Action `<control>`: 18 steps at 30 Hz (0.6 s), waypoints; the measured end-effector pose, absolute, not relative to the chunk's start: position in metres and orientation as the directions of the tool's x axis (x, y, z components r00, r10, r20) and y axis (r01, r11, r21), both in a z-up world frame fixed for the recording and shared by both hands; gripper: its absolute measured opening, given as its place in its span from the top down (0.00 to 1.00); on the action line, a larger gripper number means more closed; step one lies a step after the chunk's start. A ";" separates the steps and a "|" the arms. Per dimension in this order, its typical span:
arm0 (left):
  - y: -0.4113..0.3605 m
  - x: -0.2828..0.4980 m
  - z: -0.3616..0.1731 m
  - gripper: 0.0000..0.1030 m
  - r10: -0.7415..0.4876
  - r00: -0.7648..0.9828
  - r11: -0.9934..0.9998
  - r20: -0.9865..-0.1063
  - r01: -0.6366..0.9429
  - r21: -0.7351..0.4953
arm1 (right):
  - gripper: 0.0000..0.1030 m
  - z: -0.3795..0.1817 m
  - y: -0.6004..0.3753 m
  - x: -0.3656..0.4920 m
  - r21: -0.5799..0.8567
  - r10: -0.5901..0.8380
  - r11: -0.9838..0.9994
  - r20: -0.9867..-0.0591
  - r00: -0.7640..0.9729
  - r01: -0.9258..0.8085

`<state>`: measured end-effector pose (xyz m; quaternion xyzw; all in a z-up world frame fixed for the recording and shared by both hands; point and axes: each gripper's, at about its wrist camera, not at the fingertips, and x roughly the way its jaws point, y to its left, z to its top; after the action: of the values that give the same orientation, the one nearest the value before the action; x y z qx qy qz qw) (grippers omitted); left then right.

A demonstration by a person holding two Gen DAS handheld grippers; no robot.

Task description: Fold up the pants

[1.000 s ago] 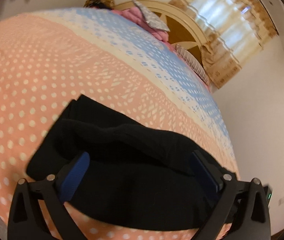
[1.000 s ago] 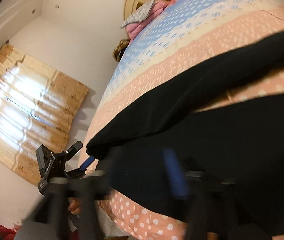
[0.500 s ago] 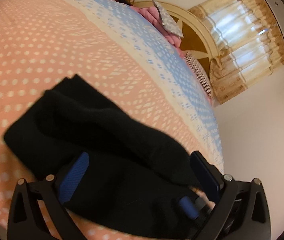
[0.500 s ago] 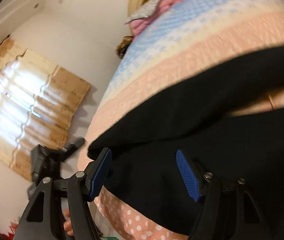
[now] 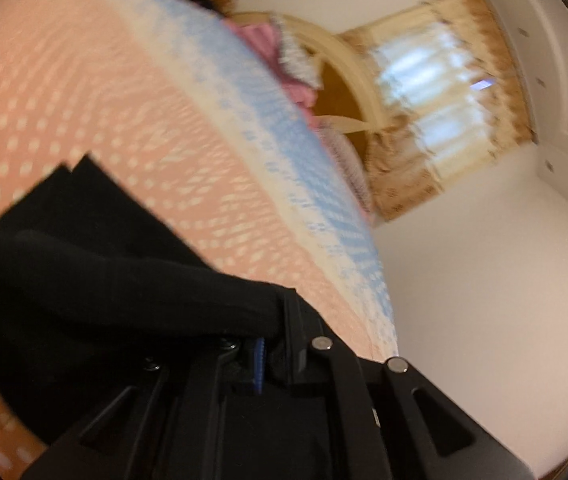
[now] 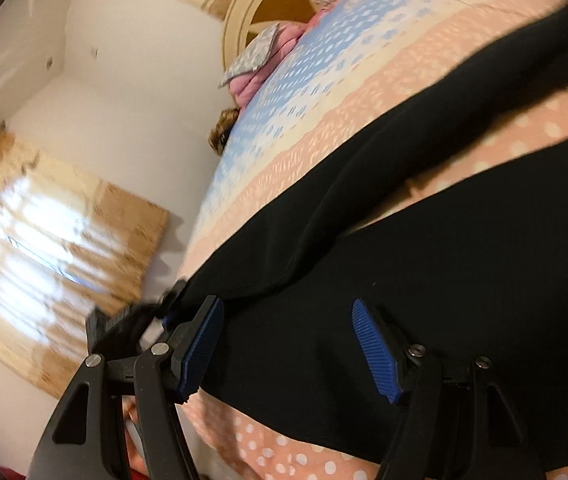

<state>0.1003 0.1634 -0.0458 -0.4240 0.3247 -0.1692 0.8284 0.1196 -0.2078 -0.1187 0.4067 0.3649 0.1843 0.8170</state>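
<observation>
Lying across the peach, polka-dotted bedspread point(image 6: 436, 92), the black pants point(image 6: 464, 272) fill the lower right of the right wrist view and the lower left of the left wrist view, where a corner of the fabric points toward the upper left. The left gripper point(image 5: 262, 350) sits at the bottom centre of its own blurred frame; its fingers have just been closing and now stand pressed together on a bunched fold of the pants, with only a thin strip of blue pad point(image 5: 259, 364) showing between them. The right gripper point(image 6: 288, 344) is low in its frame with its fingers spread apart, the blue pads point(image 6: 376, 354) on either side of the black cloth beneath and not pinching it. At the left edge of that view, the other gripper appears as a dark blur at the corner of the pants. Beyond the bed, a cream headboard point(image 6: 252, 4), pink bedding point(image 6: 252, 82) and tan curtains point(image 5: 456, 96) are visible.
</observation>
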 end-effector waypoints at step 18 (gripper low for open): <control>0.157 0.082 -0.044 0.94 -0.539 0.707 0.702 -0.458 0.077 -0.708 | 0.33 -0.112 -0.241 0.184 0.770 0.459 0.578 -0.582 0.671 0.272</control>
<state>0.0816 0.1567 -0.0438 -0.3416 0.3385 -0.1793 0.8583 0.1838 -0.2414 -0.1117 0.4557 0.4010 0.0589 0.7925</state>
